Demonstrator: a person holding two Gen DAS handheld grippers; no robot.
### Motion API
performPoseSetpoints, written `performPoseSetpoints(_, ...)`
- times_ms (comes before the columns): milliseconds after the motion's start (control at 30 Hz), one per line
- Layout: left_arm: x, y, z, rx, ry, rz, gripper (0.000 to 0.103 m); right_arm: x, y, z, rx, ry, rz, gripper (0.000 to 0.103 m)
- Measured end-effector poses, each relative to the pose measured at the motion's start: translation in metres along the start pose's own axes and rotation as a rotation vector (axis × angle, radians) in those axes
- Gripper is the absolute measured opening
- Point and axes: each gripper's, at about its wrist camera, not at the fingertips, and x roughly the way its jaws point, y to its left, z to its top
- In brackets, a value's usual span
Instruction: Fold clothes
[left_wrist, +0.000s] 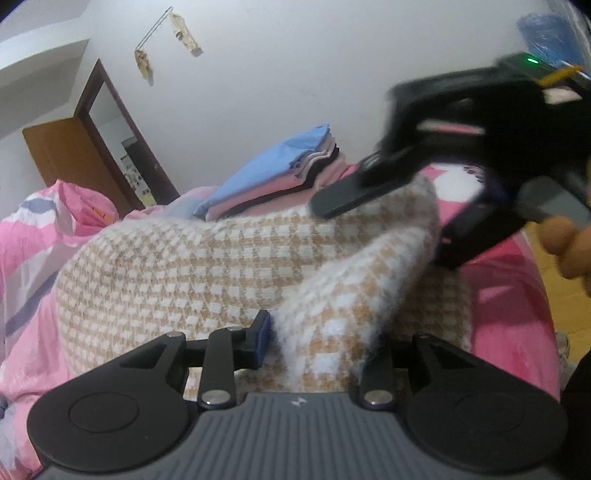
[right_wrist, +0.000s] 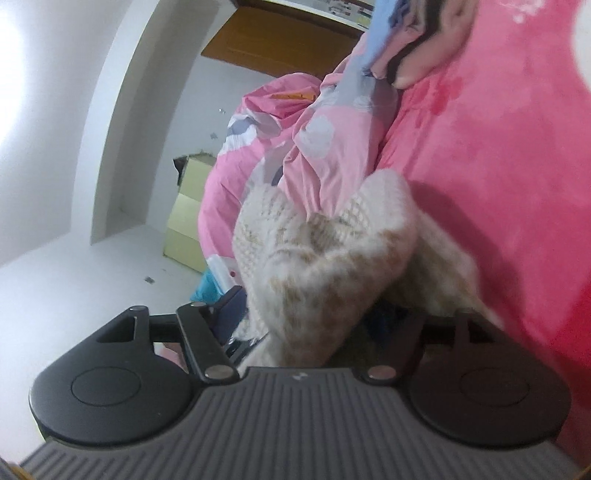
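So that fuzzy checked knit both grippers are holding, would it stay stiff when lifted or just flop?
Probably floppy: the checked knit already drapes and bunches between the left gripper and right gripper. Its thick, fuzzy pile suggests some bulk, yet likely light. The fluffy surface should grip rather than slip.

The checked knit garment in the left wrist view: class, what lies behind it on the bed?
Behind the checked knit garment sits a stack of folded clothes, blue on top, on the pink bedding. The garment hides the stack's base.
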Motion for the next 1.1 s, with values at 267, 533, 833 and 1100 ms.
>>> performPoseSetpoints(267,-0.037,-0.033,-0.014,0.027,-0.032,0.093,0.064,0.005,0.015,-0.003,-0.063,0.020,-0.072,0.020)
performPoseSetpoints(533,-0.035,-0.065,-0.021,0.056,-0.017,0.378,0.064,0.004,0.044,-0.012,-0.131,0.022,-0.063,0.016)
performPoseSetpoints(833,-0.045,-0.058,-0.025,-0.024,0.089,0.515,0.061,0.006,0.070,-0.016,-0.197,0.026,-0.044,0.014)
performPoseSetpoints(1100,-0.052,-0.046,-0.039,-0.237,0.148,0.526,0.057,-0.014,0.051,-0.034,-0.237,0.041,-0.093,0.012)
